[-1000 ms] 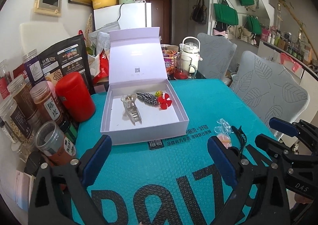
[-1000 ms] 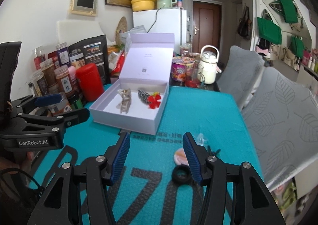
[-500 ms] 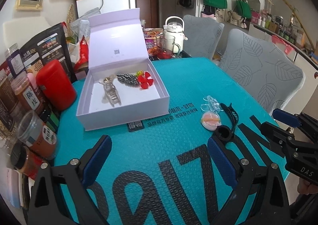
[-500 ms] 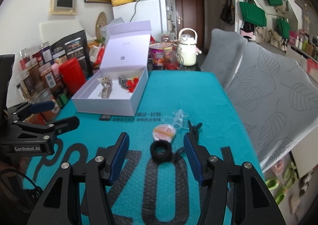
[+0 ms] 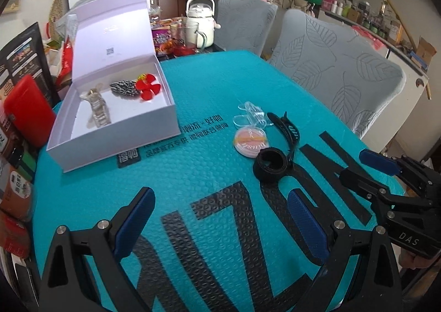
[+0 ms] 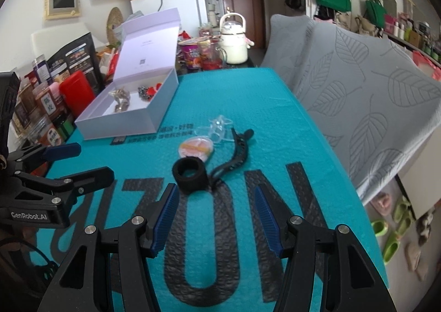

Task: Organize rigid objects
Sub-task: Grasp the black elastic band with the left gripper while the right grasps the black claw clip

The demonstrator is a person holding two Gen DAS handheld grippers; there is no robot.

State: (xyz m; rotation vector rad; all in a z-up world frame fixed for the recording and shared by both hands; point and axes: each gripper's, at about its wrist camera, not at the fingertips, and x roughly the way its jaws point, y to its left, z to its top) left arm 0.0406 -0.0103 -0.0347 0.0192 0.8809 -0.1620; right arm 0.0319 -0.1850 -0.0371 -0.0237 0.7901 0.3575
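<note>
Teal table (image 6: 275, 108), both tongs (image 6: 215, 218) angled down

We see an open box (image 5: 115, 130) on the worktop (image 5: 209, 179) toward the far left, with a metal clip (image 5: 97, 108), a patterned clip (image 5: 124, 88) and a flower clip (image 5: 148, 89) in it. To its right lie a round case (image 5: 250, 141), a clear clip (image 5: 252, 116) just behind it, a black band (image 5: 271, 164) just before it and a black clip (image 5: 288, 130) on the right. Jars (image 6: 45, 100) stand left of the box; a kettle (image 5: 199, 22) stands behind.
</note>
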